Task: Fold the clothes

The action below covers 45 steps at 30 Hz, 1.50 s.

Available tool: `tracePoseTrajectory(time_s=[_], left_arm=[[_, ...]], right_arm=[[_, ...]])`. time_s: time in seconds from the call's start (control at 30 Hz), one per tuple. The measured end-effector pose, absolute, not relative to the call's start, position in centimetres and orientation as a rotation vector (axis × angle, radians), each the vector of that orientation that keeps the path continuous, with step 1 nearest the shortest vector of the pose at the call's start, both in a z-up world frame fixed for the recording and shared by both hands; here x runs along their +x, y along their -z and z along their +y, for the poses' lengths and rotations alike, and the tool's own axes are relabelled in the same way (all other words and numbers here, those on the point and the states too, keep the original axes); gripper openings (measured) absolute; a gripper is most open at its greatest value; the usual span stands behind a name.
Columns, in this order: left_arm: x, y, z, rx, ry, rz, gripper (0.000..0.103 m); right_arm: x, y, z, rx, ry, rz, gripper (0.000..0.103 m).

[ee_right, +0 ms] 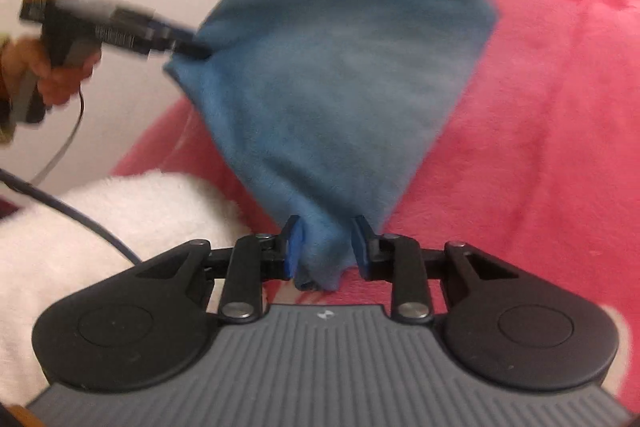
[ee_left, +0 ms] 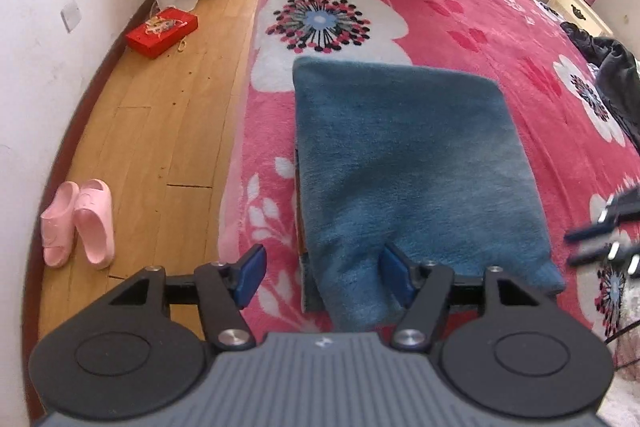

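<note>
**Blue cloth caught by one corner on the pink bedspread**

The right gripper (ee_right: 326,247) clenched a bunched corner of the blue cloth (ee_right: 332,87) at lower centre. The left gripper (ee_left: 322,277) stood released, one pad over the cloth's near edge. The cloth lay mid-frame on the flowered bedspread (ee_left: 480,27).
</note>
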<state>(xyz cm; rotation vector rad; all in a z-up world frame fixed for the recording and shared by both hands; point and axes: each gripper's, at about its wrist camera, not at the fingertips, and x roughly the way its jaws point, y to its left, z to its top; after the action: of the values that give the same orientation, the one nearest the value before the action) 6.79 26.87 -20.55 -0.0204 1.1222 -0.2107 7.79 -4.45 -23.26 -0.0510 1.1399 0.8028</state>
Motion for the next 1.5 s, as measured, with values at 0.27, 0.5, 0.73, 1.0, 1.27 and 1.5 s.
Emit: tracePoseTrajectory(time_s=[0.27,0.5,0.73,1.0,1.27,1.5], left_arm=[[6.9,21.5,27.5,-0.024,0.211,1.155,0.064],[7.4,21.3,28.8,-0.114,0.240,1.194,0.063],[10.1,21.2,31.5,-0.328,0.295,1.151,0.068],[13.9,25.9,30.4,-0.355,0.420,1.241,0.073],[14.9,28.1,30.8,-0.471,0.513,1.271,0.076],[15.8,28.9,29.9,-0.481,0.551,1.250,0.079]], right_arm=[[16.9,21.8,-5.5,0.151,-0.661,0.944,0.026],[23.7,28.5,-7.5,0.656,-0.488,1.038,0.019],[18.2,28.2,-14.0,0.857,-0.499,1.085,0.050],[14.3,31.8,-12.2,0.849,-0.586,1.300,0.059],[14.6,32.5,-10.7,0.892,-0.705,1.313,0.071],[16.4,33.0,-7.3,0.861,-0.800,1.338,0.079]])
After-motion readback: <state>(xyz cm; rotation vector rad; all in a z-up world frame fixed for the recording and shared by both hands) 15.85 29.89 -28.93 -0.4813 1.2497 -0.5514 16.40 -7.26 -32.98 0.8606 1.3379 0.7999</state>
